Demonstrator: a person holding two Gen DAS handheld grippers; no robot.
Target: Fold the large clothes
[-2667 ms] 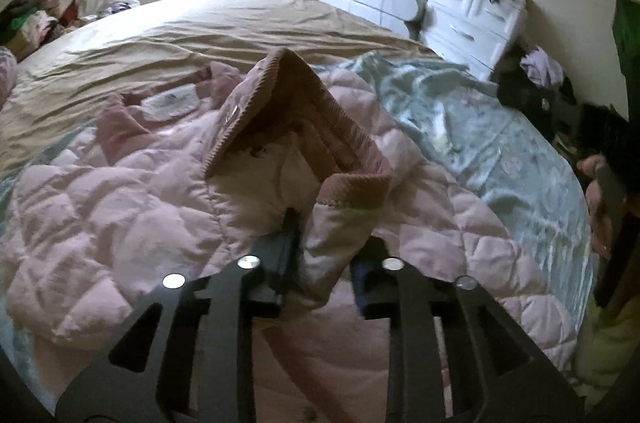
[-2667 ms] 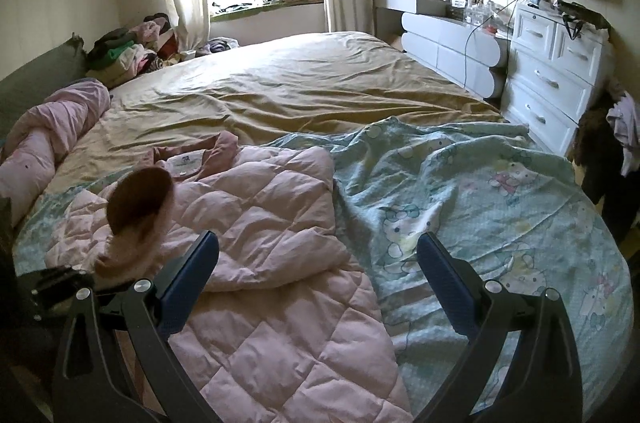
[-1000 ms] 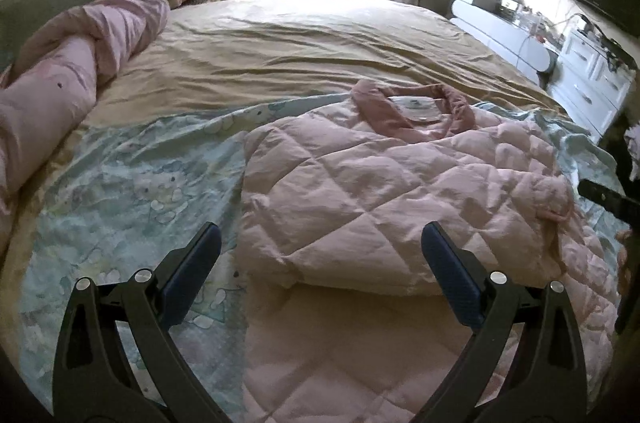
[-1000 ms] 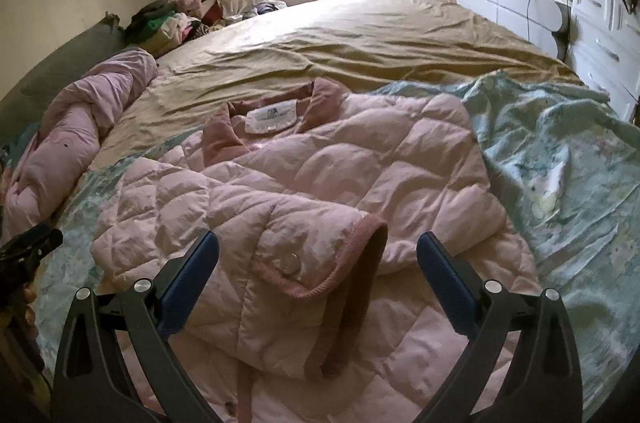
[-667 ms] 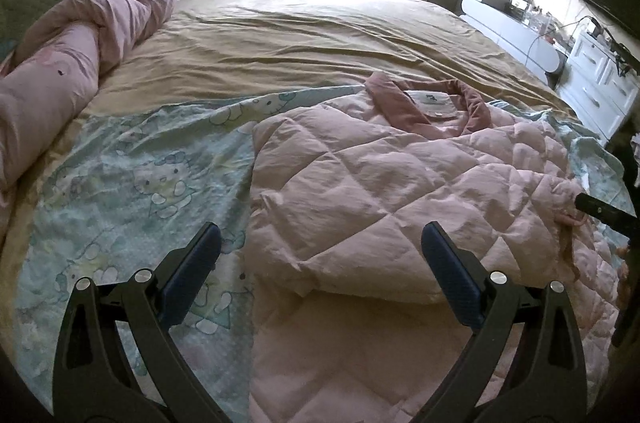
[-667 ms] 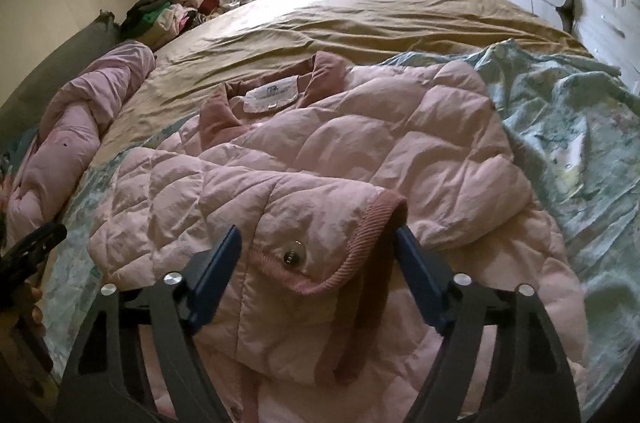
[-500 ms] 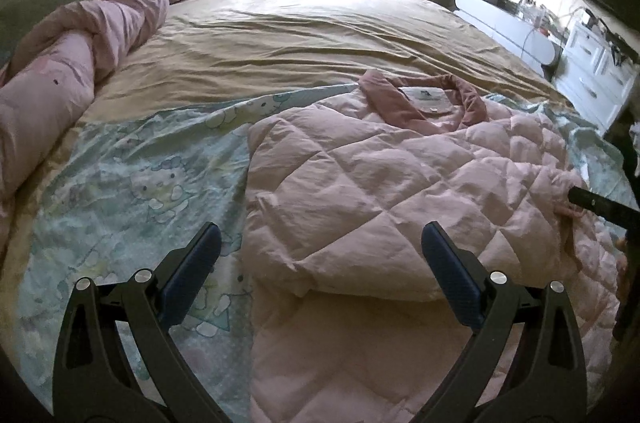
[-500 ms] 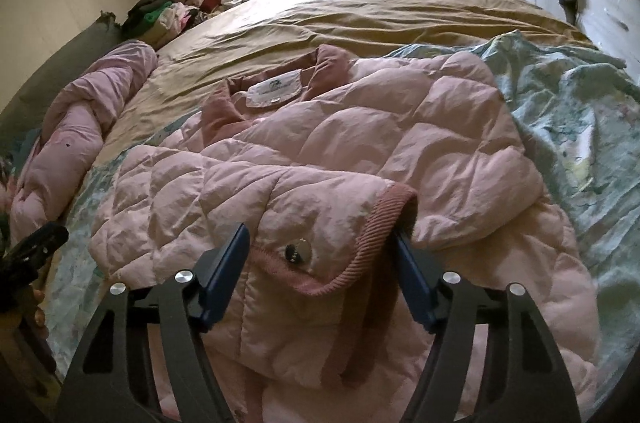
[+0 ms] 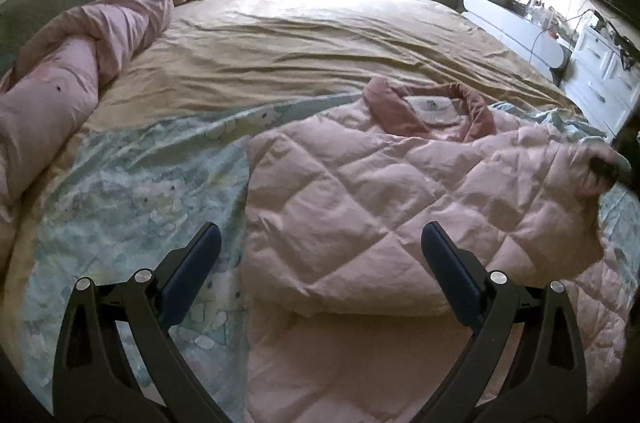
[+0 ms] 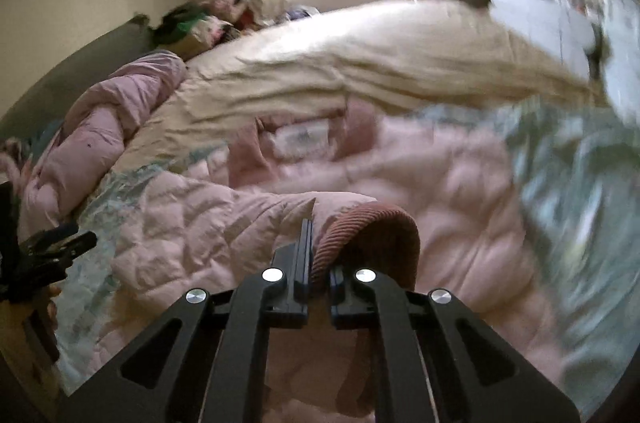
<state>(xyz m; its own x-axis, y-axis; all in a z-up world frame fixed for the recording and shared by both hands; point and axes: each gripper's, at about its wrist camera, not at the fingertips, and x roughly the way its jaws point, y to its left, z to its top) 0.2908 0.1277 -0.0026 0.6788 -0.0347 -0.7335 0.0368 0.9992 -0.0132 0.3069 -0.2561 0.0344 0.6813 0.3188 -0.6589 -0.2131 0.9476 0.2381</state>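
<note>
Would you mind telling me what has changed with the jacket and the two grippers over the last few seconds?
The left hand-held gripper let go of one ribbed cuff and now hangs open over the pink quilted jacket. The right hand-held gripper came in open and shut on the other sleeve's ribbed cuff. The jacket remains spread on the bed.

Jacket (image 9: 384, 191) on bed (image 9: 320, 35); rolled duvet (image 9: 60, 83) left, dresser (image 9: 600, 91) right

Wide wrinkled tan bedsheet (image 9: 320, 39) is lying open toward the bed's far edge. A rolled pink duvet (image 9: 60, 83) is blocking the left edge; the quilted pink padded jacket (image 9: 380, 199) is occupying the near right corner, beside bare pale-blue cartoon-print sheet (image 9: 132, 191).
</note>
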